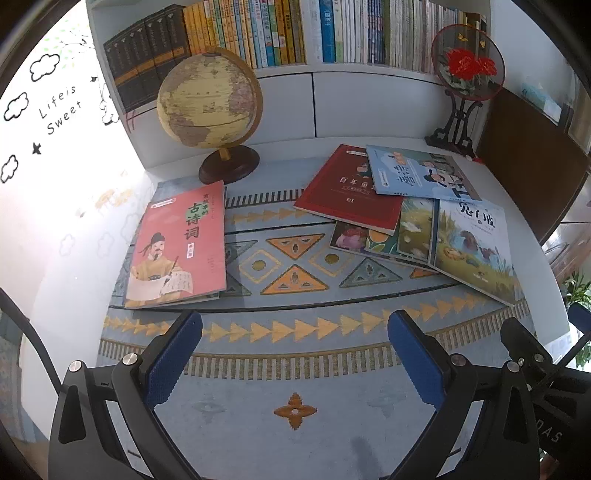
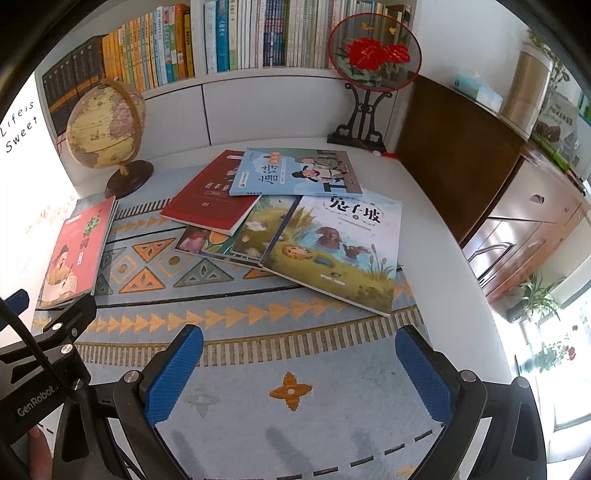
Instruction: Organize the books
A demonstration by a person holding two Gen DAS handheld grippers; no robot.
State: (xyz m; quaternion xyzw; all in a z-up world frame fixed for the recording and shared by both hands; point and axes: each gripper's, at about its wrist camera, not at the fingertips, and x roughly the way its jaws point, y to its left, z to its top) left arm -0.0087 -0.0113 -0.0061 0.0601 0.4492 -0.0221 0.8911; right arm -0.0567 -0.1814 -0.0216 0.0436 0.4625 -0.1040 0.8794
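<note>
A pink poetry book [image 1: 177, 245] lies alone at the left of the patterned mat [image 1: 295, 369]; it also shows in the right wrist view [image 2: 79, 251]. At the right is a loose overlapping pile: a red book [image 1: 347, 190], a light blue book [image 1: 417, 173] on it, picture books beneath, and a rabbit-hill book [image 1: 472, 247] at the front. The pile shows in the right wrist view with the rabbit-hill book [image 2: 340, 247] nearest. My left gripper [image 1: 295, 328] and right gripper [image 2: 299, 343] are both open and empty, hovering over the mat's near edge.
A globe [image 1: 208, 103] stands at the back left and a round embroidered fan on a stand [image 1: 467, 62] at the back right. A shelf of upright books [image 1: 295, 33] runs behind. A brown cabinet [image 2: 480, 162] is at the right.
</note>
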